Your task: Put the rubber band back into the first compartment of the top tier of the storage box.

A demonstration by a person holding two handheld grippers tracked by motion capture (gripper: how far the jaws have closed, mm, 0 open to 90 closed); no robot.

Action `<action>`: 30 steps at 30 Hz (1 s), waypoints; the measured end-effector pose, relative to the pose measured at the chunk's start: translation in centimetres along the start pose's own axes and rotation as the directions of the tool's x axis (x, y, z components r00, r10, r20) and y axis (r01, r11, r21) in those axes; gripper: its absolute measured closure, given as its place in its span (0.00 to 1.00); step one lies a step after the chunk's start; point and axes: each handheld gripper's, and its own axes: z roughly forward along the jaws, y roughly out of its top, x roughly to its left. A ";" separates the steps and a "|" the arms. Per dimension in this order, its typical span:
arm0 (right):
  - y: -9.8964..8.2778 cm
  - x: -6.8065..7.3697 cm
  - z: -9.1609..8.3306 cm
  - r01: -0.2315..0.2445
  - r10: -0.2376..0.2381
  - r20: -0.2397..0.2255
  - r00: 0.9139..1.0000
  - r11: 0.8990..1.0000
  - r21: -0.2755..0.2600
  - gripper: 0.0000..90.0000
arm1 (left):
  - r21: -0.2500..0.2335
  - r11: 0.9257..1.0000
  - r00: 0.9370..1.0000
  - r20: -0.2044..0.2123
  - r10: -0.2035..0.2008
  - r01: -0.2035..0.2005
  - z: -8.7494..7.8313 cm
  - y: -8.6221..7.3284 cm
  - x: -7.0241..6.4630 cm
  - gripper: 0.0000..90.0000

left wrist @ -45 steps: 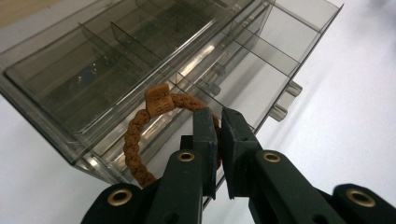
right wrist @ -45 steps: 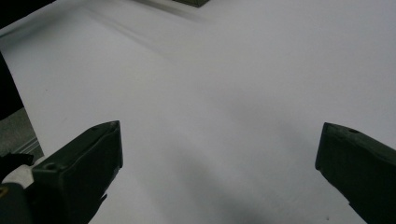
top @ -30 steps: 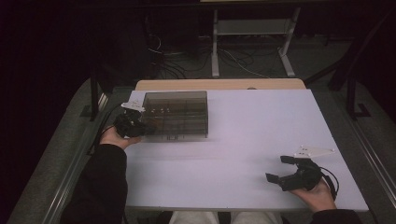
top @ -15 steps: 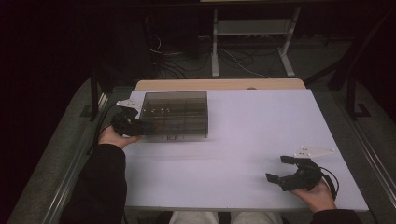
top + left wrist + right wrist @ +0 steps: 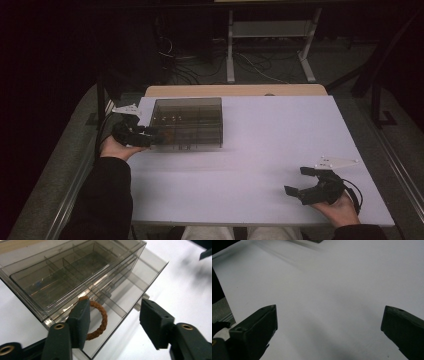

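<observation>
A smoked clear plastic drawer organizer (image 5: pixel 187 122) stands near the far-left corner of the white tabletop (image 5: pixel 260 145). In the left gripper view, 1 shallow drawer (image 5: pixel 117 307) is pulled partway out of its front, and thin dividers split the drawer into compartments. A brown braided hair tie (image 5: pixel 98 320) lies flat in the compartment nearest the gripper.

The left gripper (image 5: pixel 113 322) is at the organizer's left end, its jaws set wide apart and holding nothing. The left jaw sits in front of the hair tie and hides part of the ring; the right jaw hangs past the drawer's outer wall. Whether the left jaw touches the tie cannot be told from this angle.

The right gripper (image 5: pixel 306 182) rests near the near-right corner of the tabletop, well apart from the organizer, jaws wide and empty.

The step in hand is probably 1 of 2: picking the tie out of the drawer, or pushing the drawer shut.

- For a pick: bring both jaws inside the compartment, straddle 1 side of the ring, then close. Keep the jaws clear of the dividers.
- For a push: press squarely on the drawer front so the light organizer does not slide on the smooth tabletop. Steadying its far side with the right gripper would help.
</observation>
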 end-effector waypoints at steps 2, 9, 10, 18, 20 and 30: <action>0.0 0.0 0.0 0.000 0.000 -0.001 1.000 1.000 -0.001 0.00 | -0.008 1.000 1.000 0.010 -0.016 0.016 -0.1 -0.1 0.0 0.37; 0.0 0.0 0.0 -0.001 0.001 -0.001 1.000 1.000 0.000 0.00 | -0.048 0.998 0.999 -0.018 -0.035 0.034 -0.7 -0.7 -0.5 0.22; 0.0 0.0 0.0 0.000 0.000 -0.001 1.000 1.000 0.000 0.00 | -0.054 0.998 0.999 -0.026 -0.038 0.037 -0.7 -0.8 -0.6 0.19; 0.0 0.1 0.0 0.000 0.000 -0.002 1.000 1.000 0.000 0.00 | -0.095 0.994 0.996 -0.071 -0.057 0.050 -1.1 -1.4 -1.3 0.00; 0.0 0.1 0.0 -0.002 0.002 -0.003 1.000 1.000 0.000 0.00 | -0.108 0.993 0.996 -0.077 -0.051 0.043 -1.2 -1.5 -1.6 0.00; 0.0 0.1 -0.1 0.000 0.000 -0.002 1.000 1.000 -0.001 0.00 | -0.154 0.988 0.996 -0.089 -0.028 0.014 -1.8 -1.8 -3.2 0.00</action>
